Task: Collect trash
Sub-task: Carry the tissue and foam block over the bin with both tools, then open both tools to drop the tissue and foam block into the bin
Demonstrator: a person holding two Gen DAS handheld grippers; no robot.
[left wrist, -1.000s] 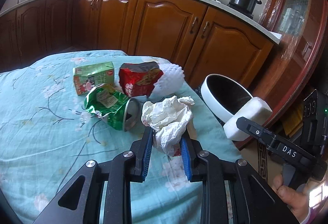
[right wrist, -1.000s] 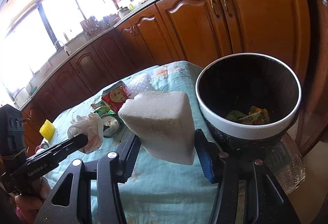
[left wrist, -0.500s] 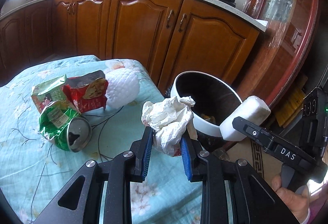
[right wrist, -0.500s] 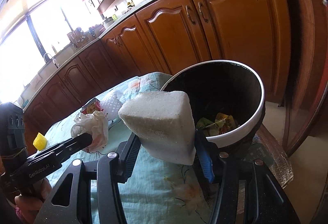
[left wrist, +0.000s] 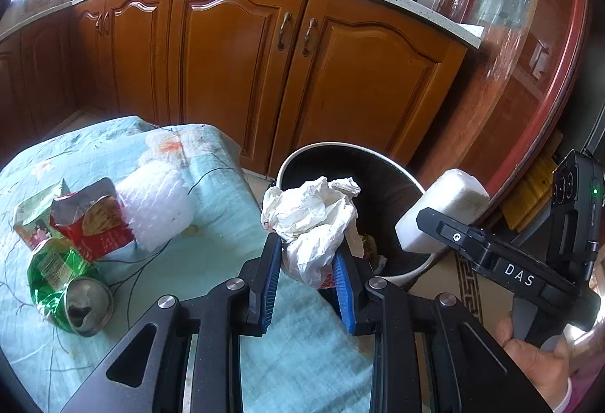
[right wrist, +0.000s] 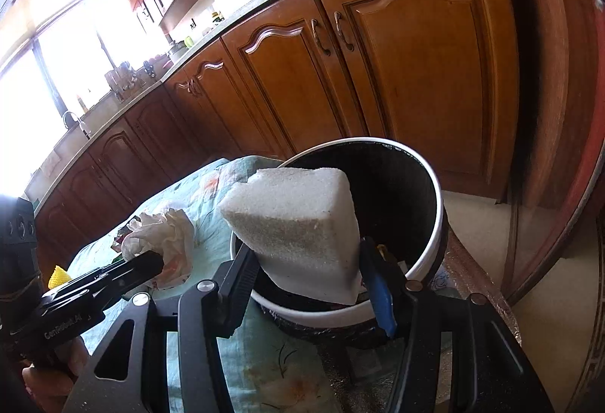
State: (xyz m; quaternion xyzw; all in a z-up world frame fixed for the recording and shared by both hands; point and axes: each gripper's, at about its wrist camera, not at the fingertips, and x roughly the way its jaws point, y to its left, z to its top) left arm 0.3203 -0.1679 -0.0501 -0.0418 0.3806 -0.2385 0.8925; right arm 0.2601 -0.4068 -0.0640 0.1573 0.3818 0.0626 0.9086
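My left gripper (left wrist: 308,254) is shut on a crumpled white tissue (left wrist: 314,220) and holds it at the near rim of the black trash bin with a white rim (left wrist: 393,178). My right gripper (right wrist: 310,262) is shut on a white foam block (right wrist: 298,224) and holds it over the bin's opening (right wrist: 401,194). The foam block also shows in the left wrist view (left wrist: 442,209), at the bin's right side. The tissue also shows in the right wrist view (right wrist: 162,231). Some wrappers lie at the bottom of the bin.
On the teal flowered tablecloth (left wrist: 211,194) lie a crushed green can (left wrist: 64,284), a red snack bag (left wrist: 94,224), a green carton (left wrist: 30,216) and white bubble wrap (left wrist: 159,205). Wooden kitchen cabinets (left wrist: 264,73) stand behind. A yellow item (right wrist: 58,275) lies at the table's left.
Both grippers have moved toward the bin with their loads. The tissue now hangs at the bin's rim and the foam block is over its opening.
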